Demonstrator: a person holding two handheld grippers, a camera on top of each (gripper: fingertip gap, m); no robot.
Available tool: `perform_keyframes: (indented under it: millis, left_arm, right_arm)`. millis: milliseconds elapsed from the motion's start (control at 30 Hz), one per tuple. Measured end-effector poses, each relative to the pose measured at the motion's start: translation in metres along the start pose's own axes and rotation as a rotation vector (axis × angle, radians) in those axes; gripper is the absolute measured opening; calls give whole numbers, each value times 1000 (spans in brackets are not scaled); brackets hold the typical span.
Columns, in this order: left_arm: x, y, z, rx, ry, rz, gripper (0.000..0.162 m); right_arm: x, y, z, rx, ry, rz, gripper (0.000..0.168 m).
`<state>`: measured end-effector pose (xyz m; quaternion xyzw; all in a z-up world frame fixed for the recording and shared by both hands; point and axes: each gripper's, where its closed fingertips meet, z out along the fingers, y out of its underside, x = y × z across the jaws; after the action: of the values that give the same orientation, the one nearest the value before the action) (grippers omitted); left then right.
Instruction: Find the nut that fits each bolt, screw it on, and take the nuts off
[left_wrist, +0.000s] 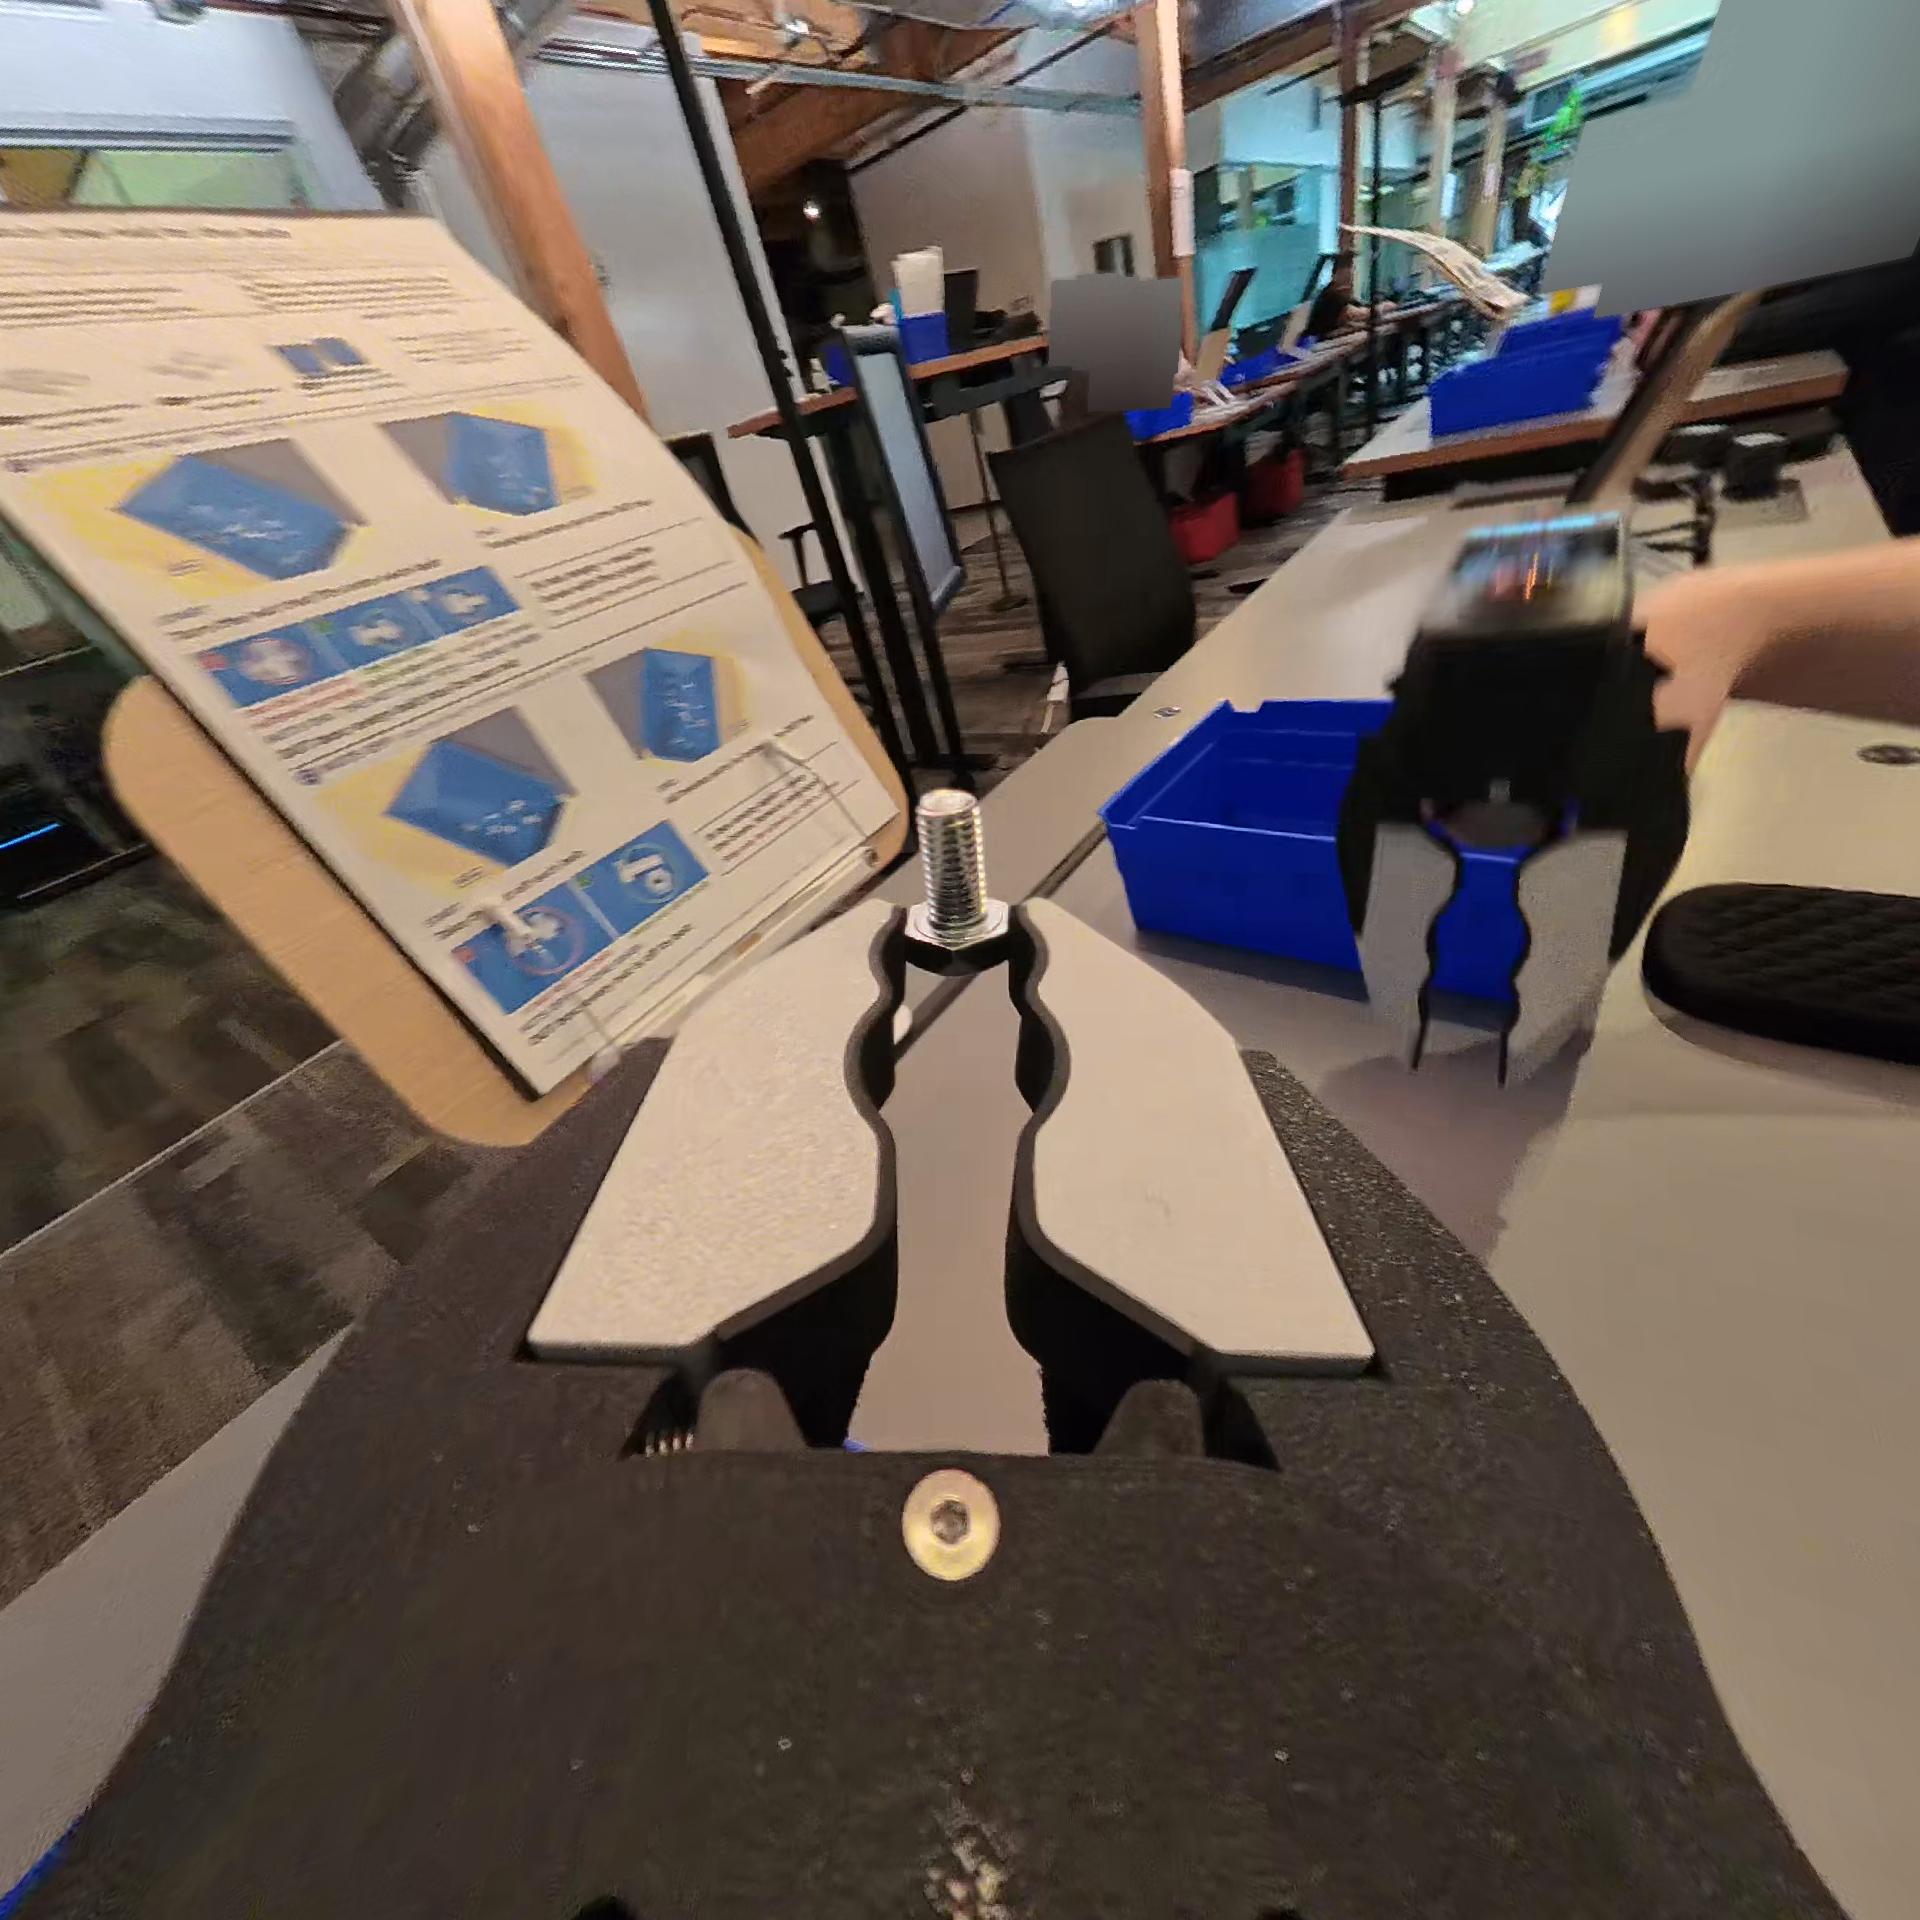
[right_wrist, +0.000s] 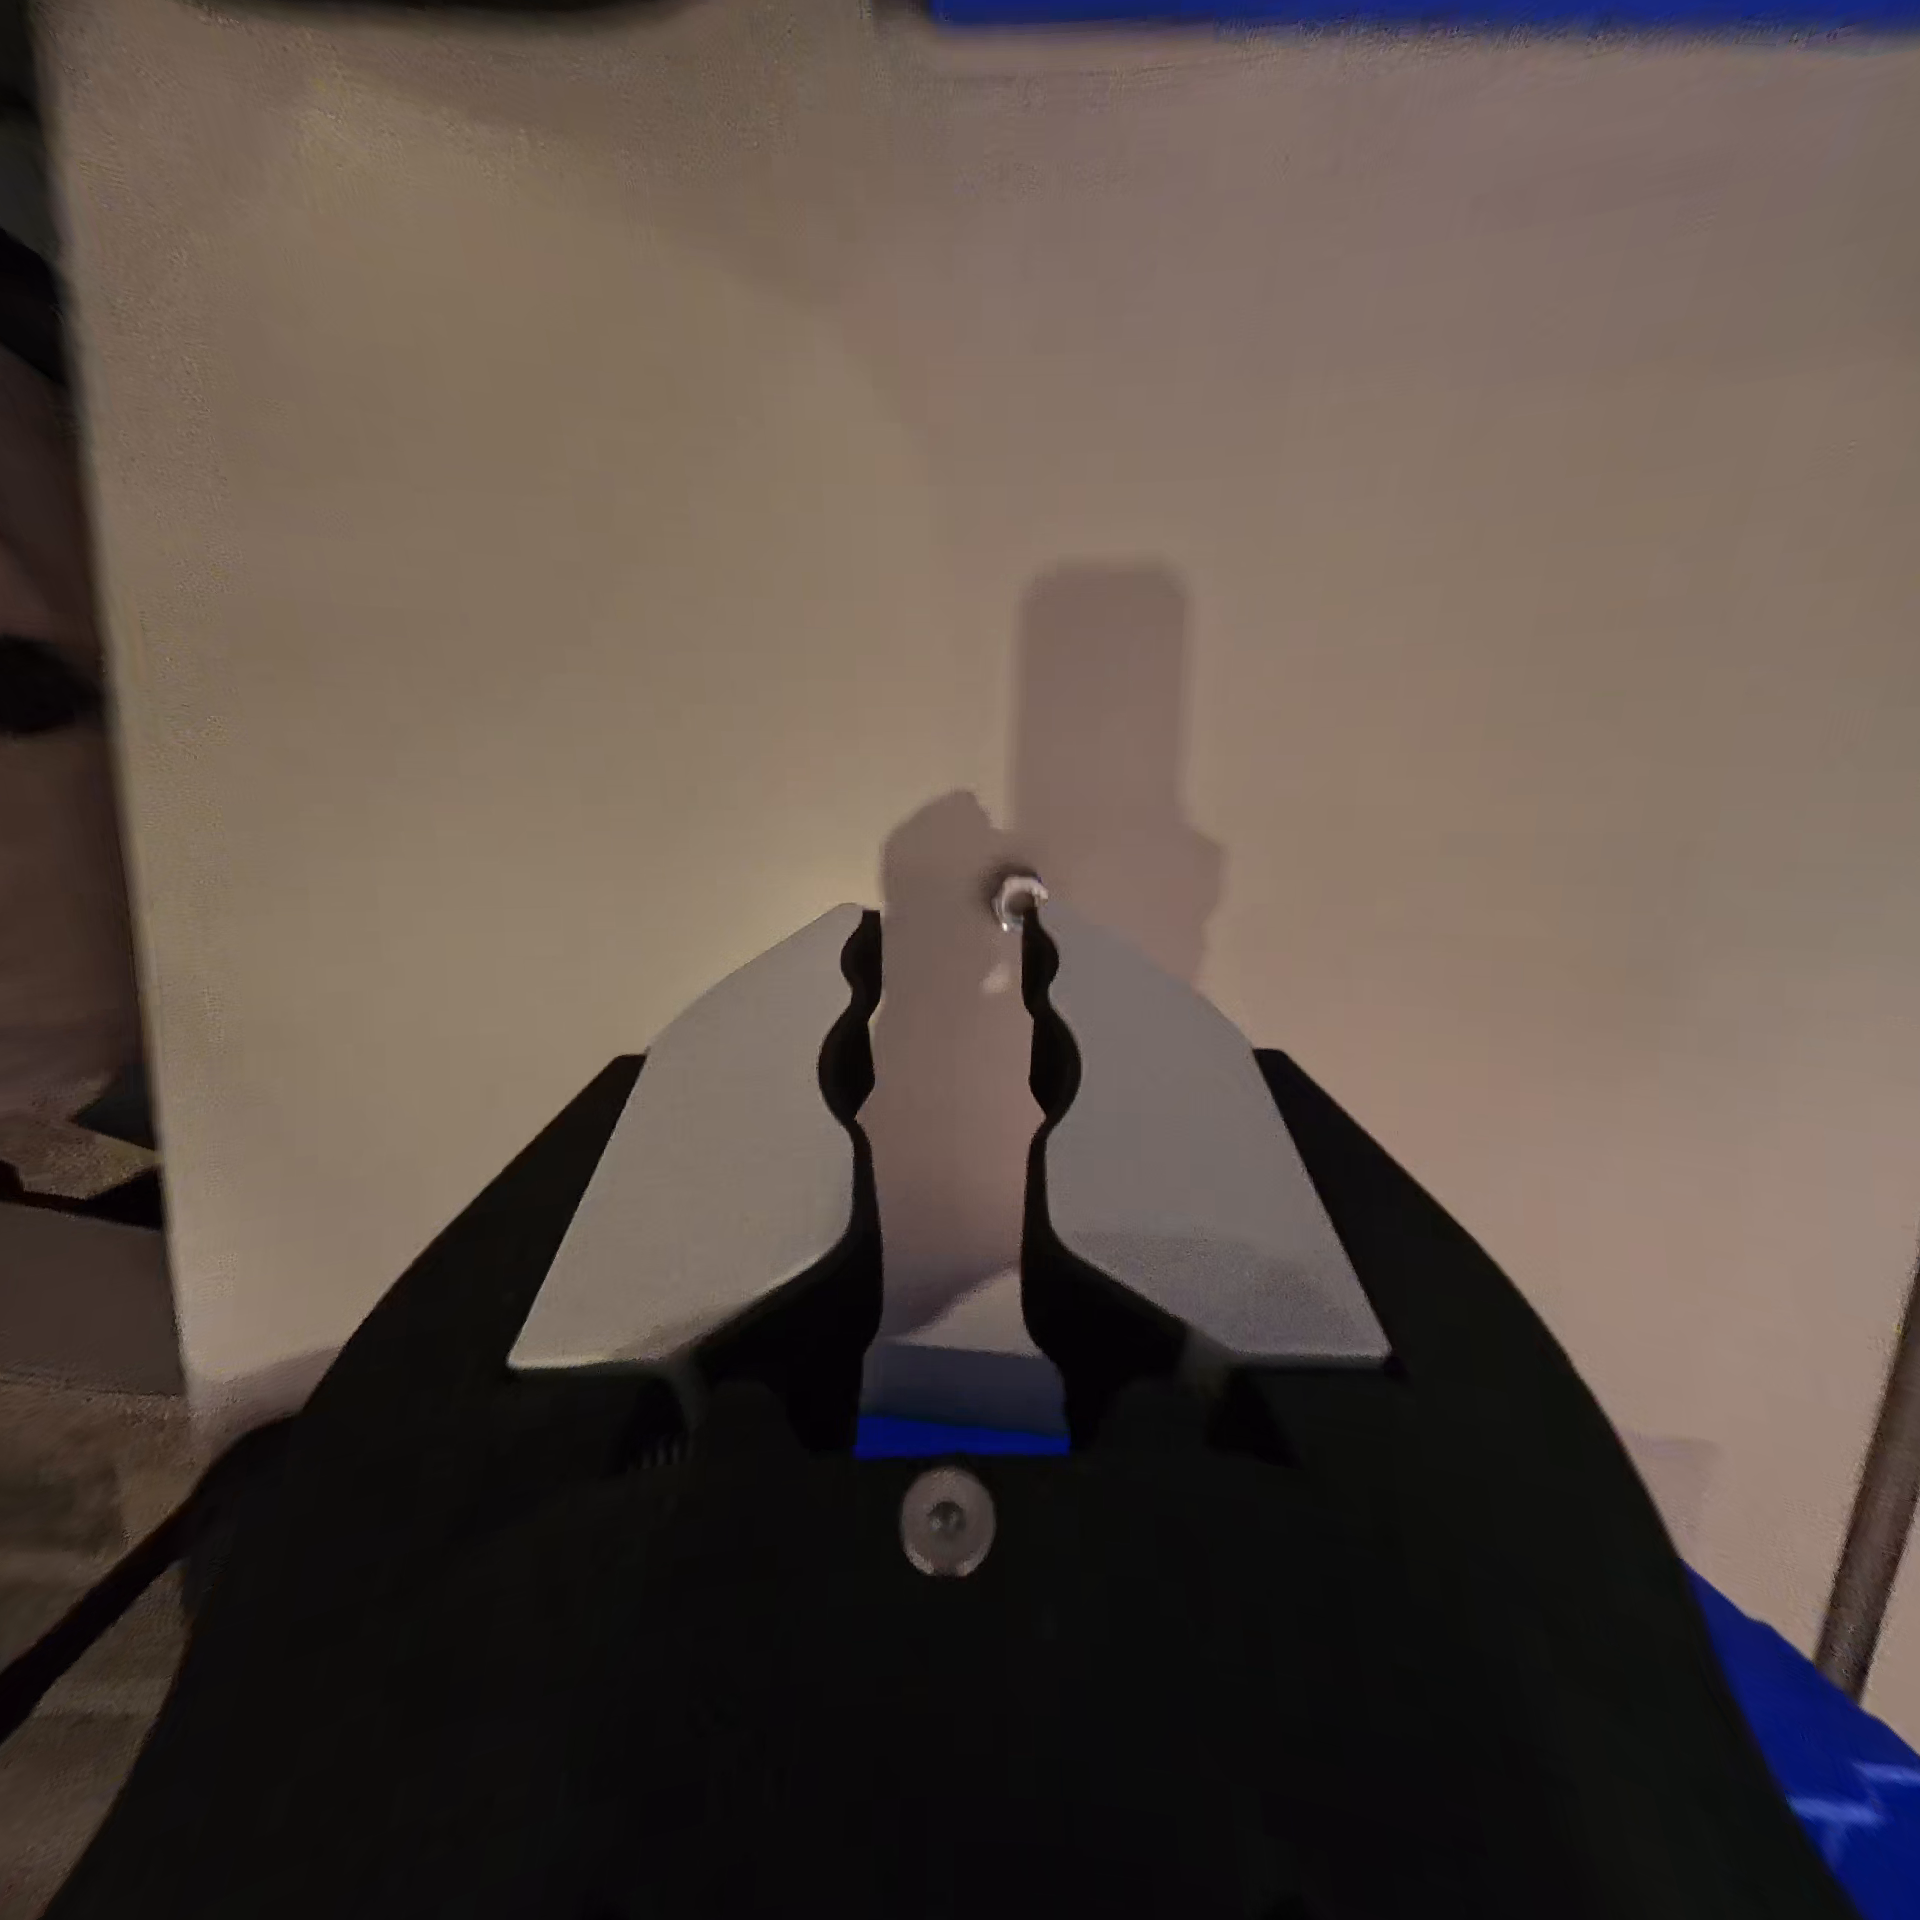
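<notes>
Bolt (left_wrist: 951, 871) stands thread-up, its hex head clamped at the tips of the left gripper (left_wrist: 953, 940), while the right gripper (right_wrist: 951, 920), jaws narrowly parted over the surface (right_wrist: 520, 520), carries a small shiny piece, probably the nut (right_wrist: 1013, 900), at one fingertip.

- We see a shiny silver threaded steel bolt (left_wrist: 951, 868).
- Our black gripper fingers (left_wrist: 748, 1153) carry pale grey plates.
- A bright blue plastic bin (left_wrist: 1226, 831) sits on the light grey worktop (left_wrist: 1662, 1299).
</notes>
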<state>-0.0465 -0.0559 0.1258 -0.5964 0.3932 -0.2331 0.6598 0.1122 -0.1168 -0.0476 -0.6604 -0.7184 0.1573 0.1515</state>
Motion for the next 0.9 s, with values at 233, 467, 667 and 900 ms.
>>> perform_keyframes:
  millis: [233,467,667,900]
  left_arm:
    - [-18,-9,-29,76,-15,-57,18]
    - [-10,-11,-26,76,28,-43,18]
    - [-6,-11,-23,75,54,-52,18]
    - [-4,-9,-19,72,72,-59,18]
  right_arm:
    - [10,40,65,-154,-20,42,26]
    - [13,42,80,-218,11,-231,25]
    - [14,50,90,-308,-22,-298,27]
    - [19,50,91,-309,-27,-305,22]
